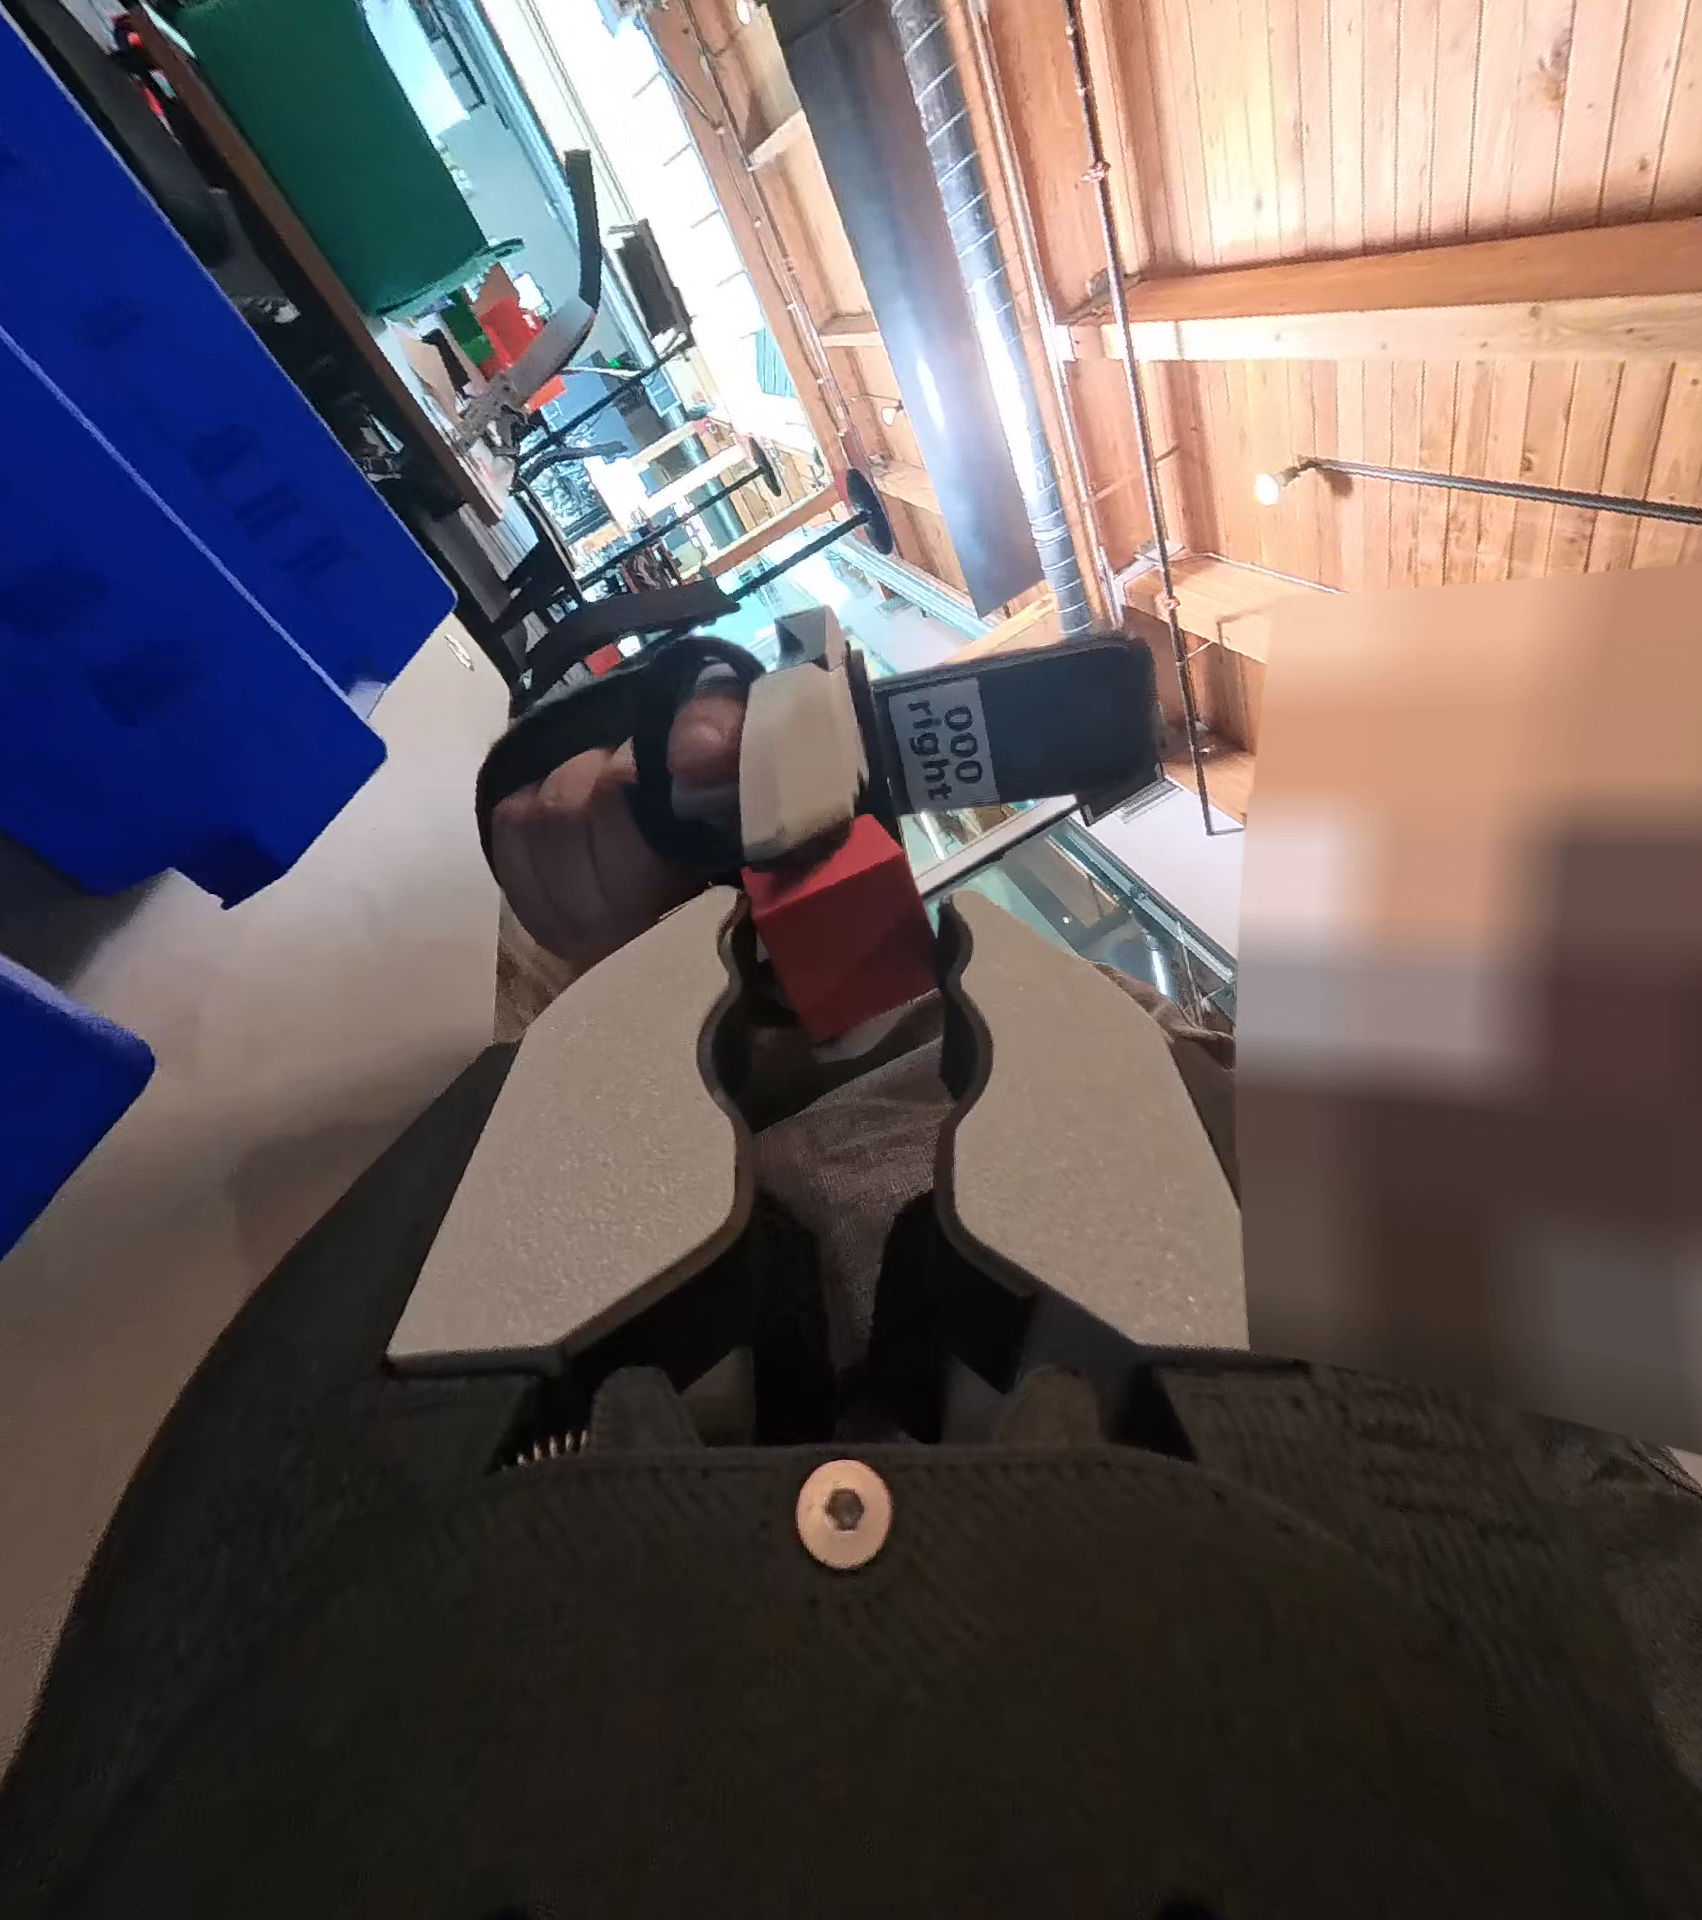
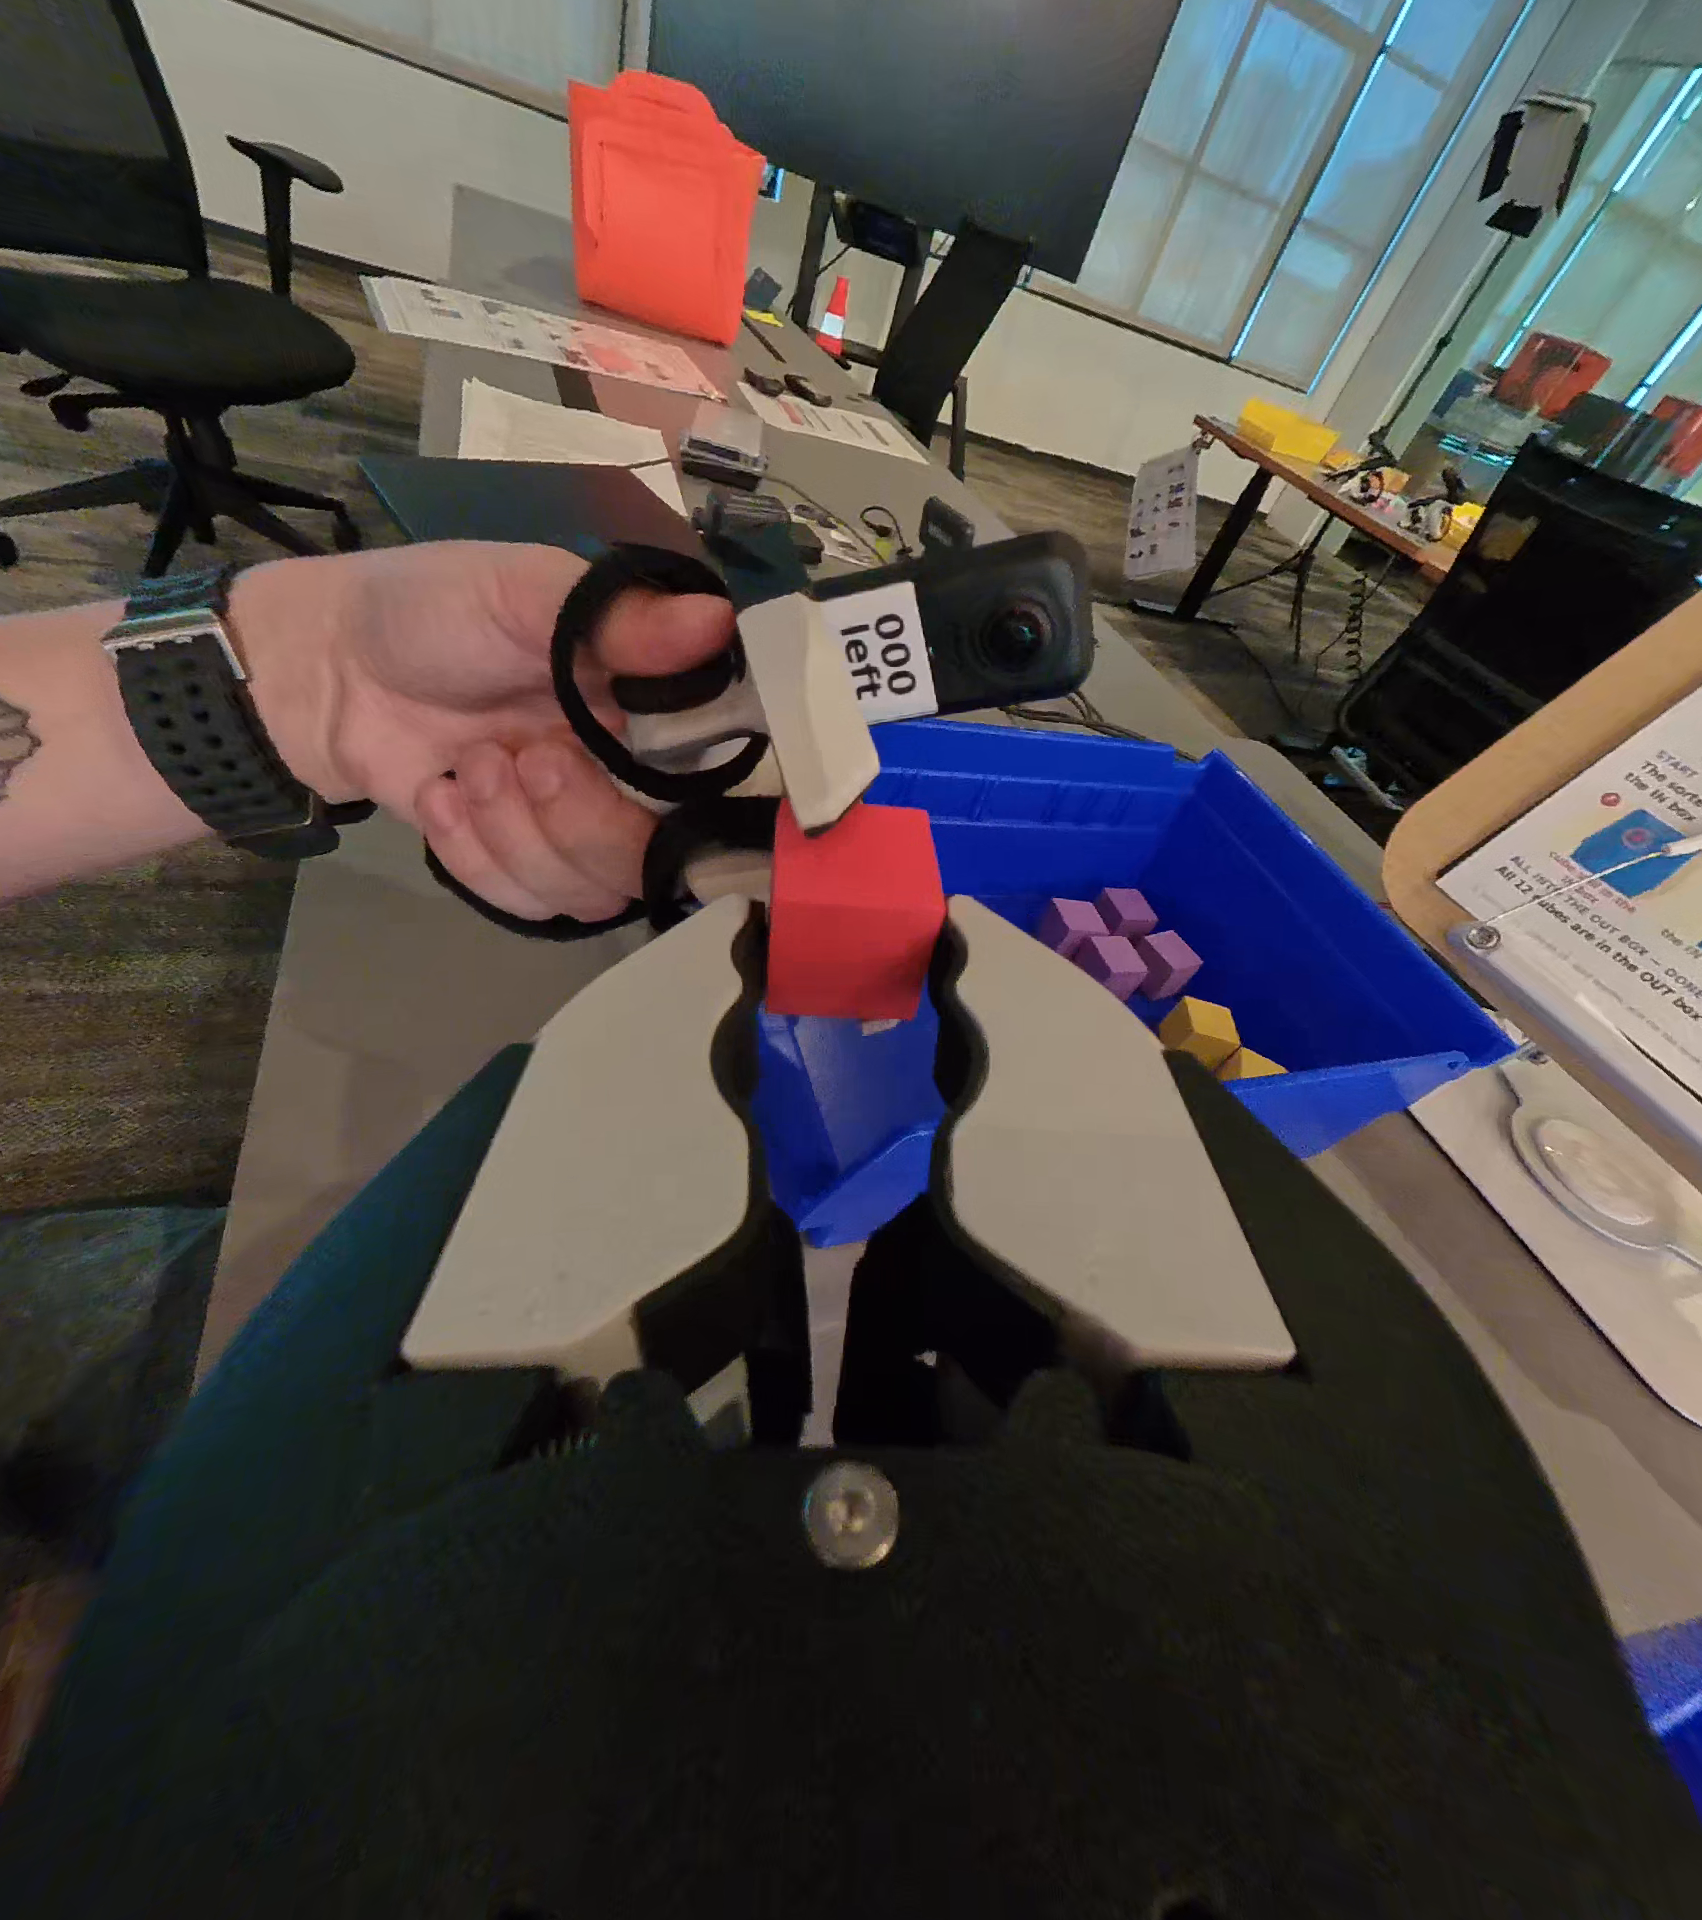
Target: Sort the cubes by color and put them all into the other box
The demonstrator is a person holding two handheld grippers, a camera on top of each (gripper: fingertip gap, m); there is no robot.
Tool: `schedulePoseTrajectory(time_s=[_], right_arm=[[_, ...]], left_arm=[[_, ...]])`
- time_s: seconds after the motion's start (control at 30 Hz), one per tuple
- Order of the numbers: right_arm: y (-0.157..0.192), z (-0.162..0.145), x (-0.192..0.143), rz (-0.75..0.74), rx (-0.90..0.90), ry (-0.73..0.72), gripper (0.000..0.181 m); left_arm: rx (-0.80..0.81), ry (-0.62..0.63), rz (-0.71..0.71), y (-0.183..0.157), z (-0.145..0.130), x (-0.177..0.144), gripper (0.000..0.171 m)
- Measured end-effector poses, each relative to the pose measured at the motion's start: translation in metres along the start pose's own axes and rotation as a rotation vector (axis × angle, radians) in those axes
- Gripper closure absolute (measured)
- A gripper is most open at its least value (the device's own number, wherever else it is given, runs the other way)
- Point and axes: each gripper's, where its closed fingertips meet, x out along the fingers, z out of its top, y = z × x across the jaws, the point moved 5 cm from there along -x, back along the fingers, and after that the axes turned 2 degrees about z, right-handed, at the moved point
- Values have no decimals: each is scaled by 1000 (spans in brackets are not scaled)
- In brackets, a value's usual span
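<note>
At frame centre, left gripper and right gripper both pinch the red plastic cube; uneven release could drop it.

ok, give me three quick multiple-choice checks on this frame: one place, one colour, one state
1. Where are the purple cubes?
A. on the chair
B. in the bin
C. on the floor

2. What colour is the cube between the claws?
A. yellow
B. green
C. red

3. How does the red cube stand?
A. up in the air, between the left claw and the right claw
B. lying in the bin
C. resting on the table

Key:
1 B: they sit in a cluster on the blue bin's floor.
2 C: both wrist views show a red cube at the fingertips.
3 A: each claw's fingers flank it, and the bin lies behind and below it.
</note>
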Motion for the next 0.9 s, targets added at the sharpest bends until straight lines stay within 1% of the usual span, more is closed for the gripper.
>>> schedulePoseTrajectory(time_s=[0.07, 0.1, 0.13, 0.17, 0.2, 0.27, 0.3, 0.33, 0.4, 0.43, 0.5, 0.53, 0.57, 0.67, 0.7, 0.77, 0.83, 0.9], right_arm=[[1, 0, -2, -17, -10, 2, 152], [1, 1, -5, -30, -17, -4, 152], [0, 3, -9, -35, -21, -12, 152], [-2, 5, -15, -42, -22, -12, 152], [-6, 7, -23, -62, -28, -4, 152], [-23, 7, -46, -124, -51, 52, 152], [-37, 5, -60, -157, -52, 103, 152], [-52, 0, -75, -185, -40, 166, 152], [-84, -18, -103, -230, 26, 354, 152], [-101, -32, -117, -266, 65, 469, 152], [-129, -69, -144, -314, 180, 750, 152], [-139, -87, -154, -330, 238, 854, 152], [-146, -103, -161, -335, 301, 927, 152], [-158, -147, -169, -368, 457, 1135, 152], [-162, -159, -170, -392, 492, 1207, 152], [-168, -179, -168, -435, 541, 1303, 152], [-169, -195, -163, -425, 610, 1373, 152], [-170, -206, -159, -398, 644, 1431, 152]], left_arm=[[4, 1, -12, -1, -1, 1, 138], [9, -4, -12, -1, 0, 2, 135], [18, -17, -12, -3, 2, 2, 123], [33, -37, -21, -6, 5, 0, 118], [52, -62, -23, -10, 9, -2, 118], [99, -96, 44, -14, 16, -10, 113], [122, -102, 91, -15, 18, -14, 116], [140, -106, 132, -16, 20, -18, 118], [169, -107, 193, -19, 21, -24, 119], [179, -103, 221, -20, 21, -27, 120], [203, -96, 284, -21, 21, -32, 121], [215, -97, 312, -22, 21, -35, 122], [223, -99, 335, -22, 21, -38, 123], [234, -115, 411, -19, 24, -47, 123], [236, -116, 468, -15, 24, -51, 124], [242, -113, 639, -3, 25, -66, 124], [249, -97, 841, 8, 25, -84, 124], [250, -45, 1074, 17, 24, -104, 125]])
